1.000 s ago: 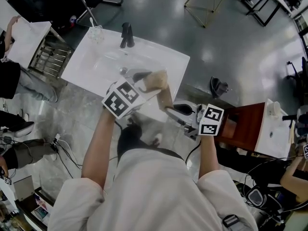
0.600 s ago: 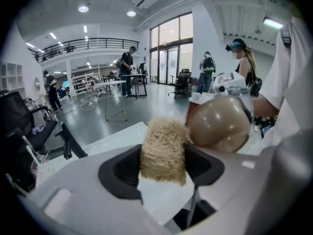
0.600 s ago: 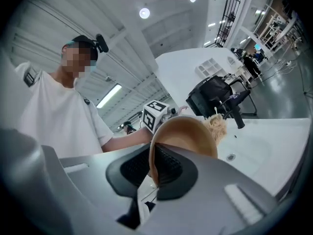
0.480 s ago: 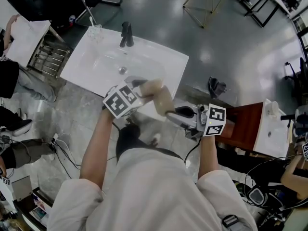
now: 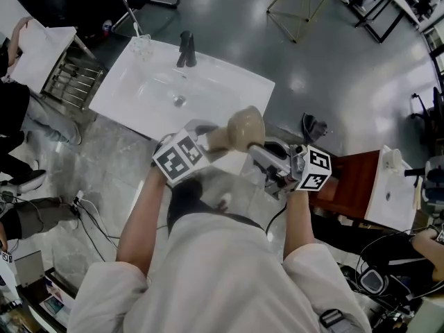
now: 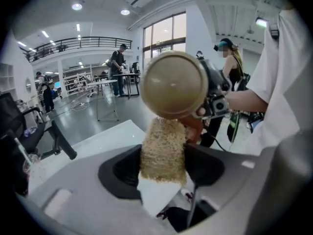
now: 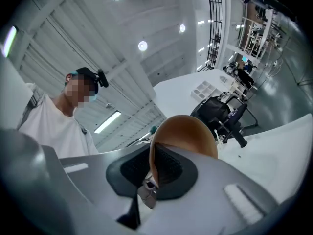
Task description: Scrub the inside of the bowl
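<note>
We're holding the bowl point(image 5: 244, 125) up in the air, just in front of the sink point(image 5: 125, 96). The right gripper point(image 7: 155, 169) jaws are pinching narrow on the bowl's rim. The left gripper point(image 6: 161, 173) jaws are clamping wide on a sponge point(image 6: 163, 148), its far end meeting the bowl's lower edge.

No legible text, labels, brands, numbers or signs.

Glossy grey floor point(image 5: 333, 54) under me. White basin counter point(image 5: 222, 89) far left, black faucet point(image 5: 184, 49) at its far edge. Brown cabinet point(image 5: 354, 179) right. Tall windows point(image 6: 164, 35), balcony railing point(image 6: 73, 42), round ceiling lights point(image 7: 142, 45).
</note>
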### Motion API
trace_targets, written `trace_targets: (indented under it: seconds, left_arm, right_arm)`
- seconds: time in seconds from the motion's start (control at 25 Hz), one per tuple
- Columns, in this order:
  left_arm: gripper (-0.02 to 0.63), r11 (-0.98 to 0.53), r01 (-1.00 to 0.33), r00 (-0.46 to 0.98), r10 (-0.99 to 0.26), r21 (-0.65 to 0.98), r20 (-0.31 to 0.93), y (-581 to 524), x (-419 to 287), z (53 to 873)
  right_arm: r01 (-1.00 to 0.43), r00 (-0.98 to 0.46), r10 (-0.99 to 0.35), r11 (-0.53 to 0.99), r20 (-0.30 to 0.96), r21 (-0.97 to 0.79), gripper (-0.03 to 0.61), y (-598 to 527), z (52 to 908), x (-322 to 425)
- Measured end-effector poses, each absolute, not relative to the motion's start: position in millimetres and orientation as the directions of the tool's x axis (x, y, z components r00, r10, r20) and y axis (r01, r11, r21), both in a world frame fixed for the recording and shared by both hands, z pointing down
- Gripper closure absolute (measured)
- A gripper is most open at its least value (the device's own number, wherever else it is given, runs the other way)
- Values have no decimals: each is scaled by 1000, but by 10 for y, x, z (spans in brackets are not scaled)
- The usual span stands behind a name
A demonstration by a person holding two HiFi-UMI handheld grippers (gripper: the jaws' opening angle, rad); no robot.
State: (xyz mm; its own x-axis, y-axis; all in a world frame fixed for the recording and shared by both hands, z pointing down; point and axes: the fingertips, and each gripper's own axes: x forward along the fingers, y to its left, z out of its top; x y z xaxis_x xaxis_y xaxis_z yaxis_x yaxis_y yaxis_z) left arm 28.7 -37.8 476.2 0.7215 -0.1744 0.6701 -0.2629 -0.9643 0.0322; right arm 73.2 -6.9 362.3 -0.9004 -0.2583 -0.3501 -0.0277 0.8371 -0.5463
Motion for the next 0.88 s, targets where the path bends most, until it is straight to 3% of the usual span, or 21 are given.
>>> trace_targets:
  seconds: [0.4,0.64,0.88]
  left_arm:
    - [354,-991,-130,777,-90,18,623,13,562,4437]
    - [356,-994,-90,755,-110,-63,646,-25,466,4247]
    - [356,-993,-85,786,-119,-85,607,-218,461,4055]
  right_arm:
    - [-305,-896,-433,765,-102,-568,563,-459,3998,813]
    - [-262,-882,-443,745,-161,-614,563,-443,4027,861]
    - [-247,-905,-402,759,-136,-603,563,-328,4141,845]
